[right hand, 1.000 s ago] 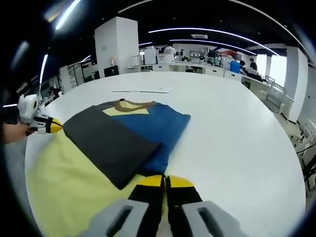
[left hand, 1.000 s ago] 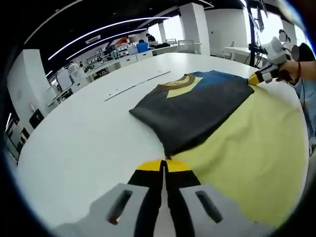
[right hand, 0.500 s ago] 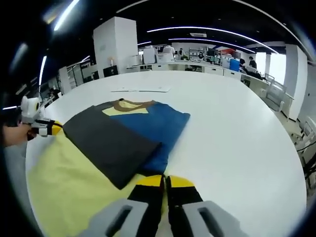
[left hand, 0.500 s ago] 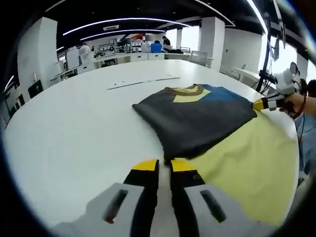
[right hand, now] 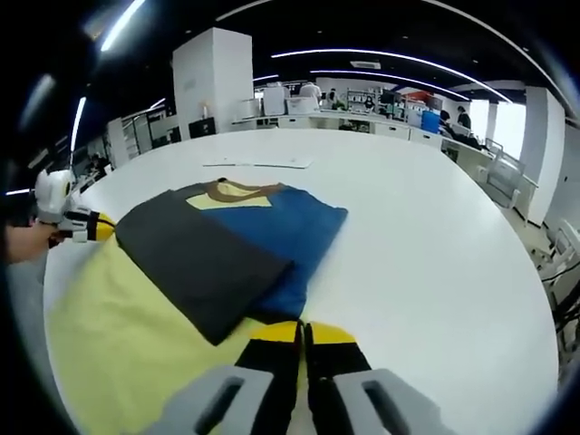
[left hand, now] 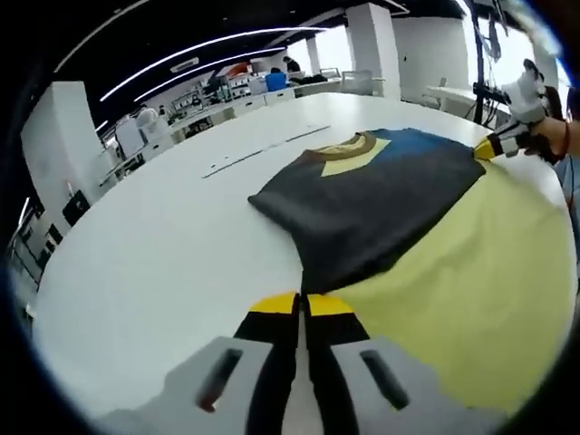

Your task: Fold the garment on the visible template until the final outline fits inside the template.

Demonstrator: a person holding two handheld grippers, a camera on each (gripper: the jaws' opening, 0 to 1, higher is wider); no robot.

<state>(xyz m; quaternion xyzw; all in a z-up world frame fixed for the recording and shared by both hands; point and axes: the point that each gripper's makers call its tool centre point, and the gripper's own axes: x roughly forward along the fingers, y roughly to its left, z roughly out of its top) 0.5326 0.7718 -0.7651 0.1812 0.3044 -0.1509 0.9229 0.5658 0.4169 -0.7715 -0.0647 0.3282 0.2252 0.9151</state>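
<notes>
Shirt (left hand: 372, 204): folded, lying across the far end of the yellow template (left hand: 471, 290) | left gripper (left hand: 302, 304) and right gripper (right hand: 304, 333): jaws closed, empty, just beside the shirt's near corners | you should pinch both corners evenly, then fold toward the collar, keeping edges inside the template.

Folded garment (left hand: 367, 204) on template (left hand: 462, 290) on table (left hand: 163, 245); paper strips (left hand: 263, 149) behind it

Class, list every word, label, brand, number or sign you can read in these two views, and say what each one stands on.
No readable text in either view.
Garment: plain grey, blue and yellow panels, no print or label.
Yellow template: unmarked.
White table: flat strips at its far side, nothing legible.
Background office shelves and boxes: too small and blurred to read.
</notes>
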